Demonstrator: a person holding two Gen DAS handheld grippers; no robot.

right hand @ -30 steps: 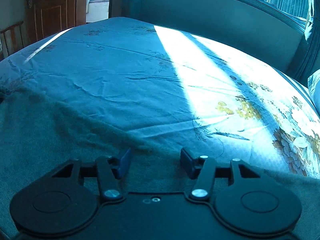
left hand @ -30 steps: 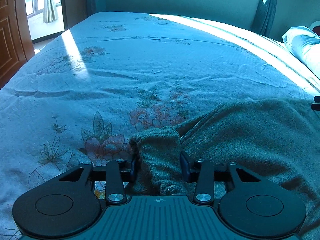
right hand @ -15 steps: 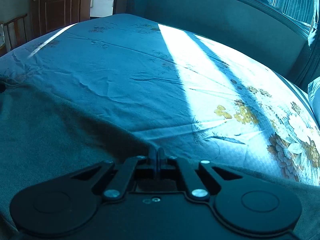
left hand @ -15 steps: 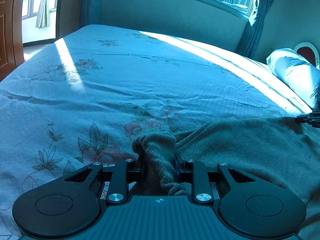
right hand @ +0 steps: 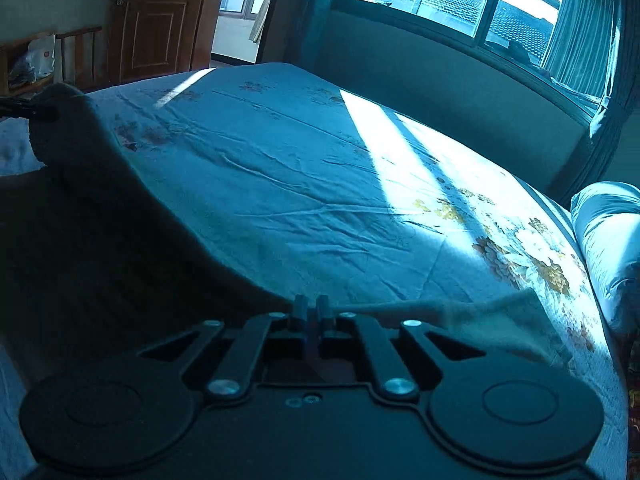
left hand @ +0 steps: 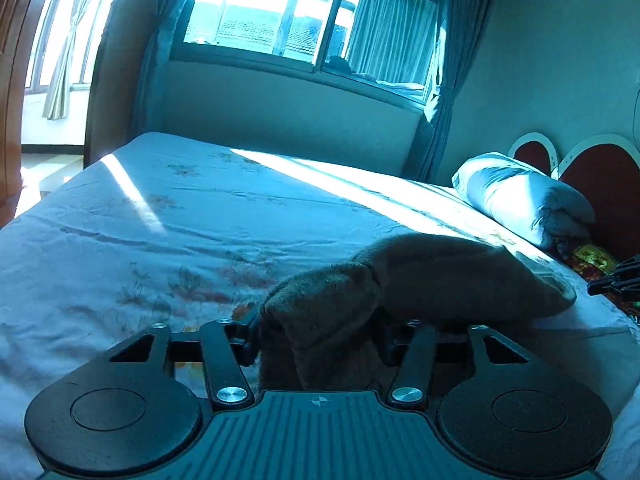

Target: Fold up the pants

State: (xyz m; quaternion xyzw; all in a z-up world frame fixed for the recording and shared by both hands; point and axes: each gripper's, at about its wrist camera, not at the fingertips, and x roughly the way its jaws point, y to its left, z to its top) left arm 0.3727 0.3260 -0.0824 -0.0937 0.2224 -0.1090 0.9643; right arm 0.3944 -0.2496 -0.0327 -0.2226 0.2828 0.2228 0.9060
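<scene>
Both hand-held grippers, left (left hand: 316,344) and right (right hand: 311,312), are clamped on the pants (left hand: 440,276), raised off the bed (left hand: 180,216); no fold laid yet.

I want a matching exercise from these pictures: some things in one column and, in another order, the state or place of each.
Things:
1. left gripper
2. right gripper
3. pillow
4. bedsheet

States or places:
A. crossed by a strip of sunlight
B. fingers pinched on a thin edge of the pants
C. lying by the headboard
D. fingers around a thick bunch of the pants

Pairs: 1-D, 2-B, 3-C, 4-A
</scene>
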